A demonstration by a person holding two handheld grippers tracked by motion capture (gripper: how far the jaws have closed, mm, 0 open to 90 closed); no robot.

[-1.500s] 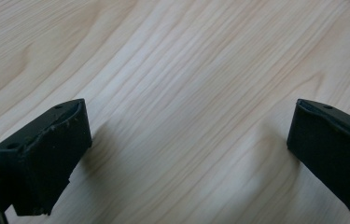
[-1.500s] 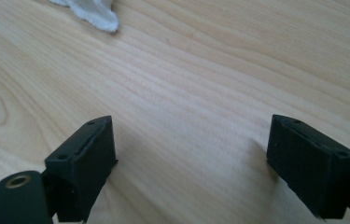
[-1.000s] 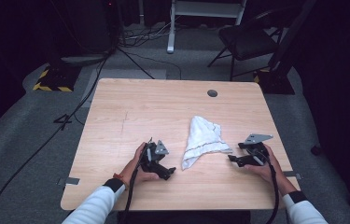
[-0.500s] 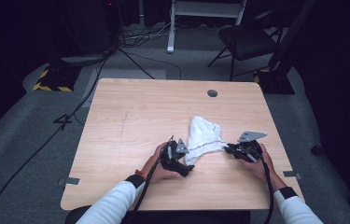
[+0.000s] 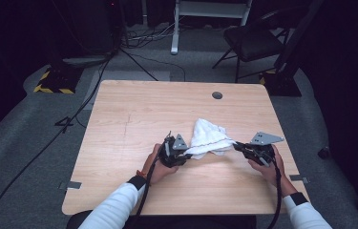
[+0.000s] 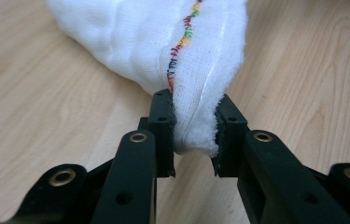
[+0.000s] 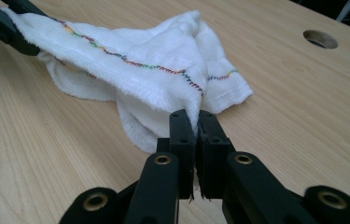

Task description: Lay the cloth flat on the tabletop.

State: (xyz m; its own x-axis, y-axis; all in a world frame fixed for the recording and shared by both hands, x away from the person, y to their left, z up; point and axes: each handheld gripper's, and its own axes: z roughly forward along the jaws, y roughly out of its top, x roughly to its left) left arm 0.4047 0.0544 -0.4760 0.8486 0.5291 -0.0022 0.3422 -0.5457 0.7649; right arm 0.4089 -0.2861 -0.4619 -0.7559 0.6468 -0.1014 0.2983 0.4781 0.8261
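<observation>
We have the white towel pinched at two corners near the table's front edge: left gripper just closing on a thick fold, right gripper clamped on a thin hem. Risk: the hem may slip free if we pull apart unevenly.

Wooden table, dark chair

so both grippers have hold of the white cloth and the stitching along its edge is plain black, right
Not quite. Both grips are real: the left gripper and the right gripper are each shut on the white cloth, jaws having just been closing on it. But the stitching is multicoloured, red, yellow, green and blue, not plain black. Both gripper views show this.
</observation>
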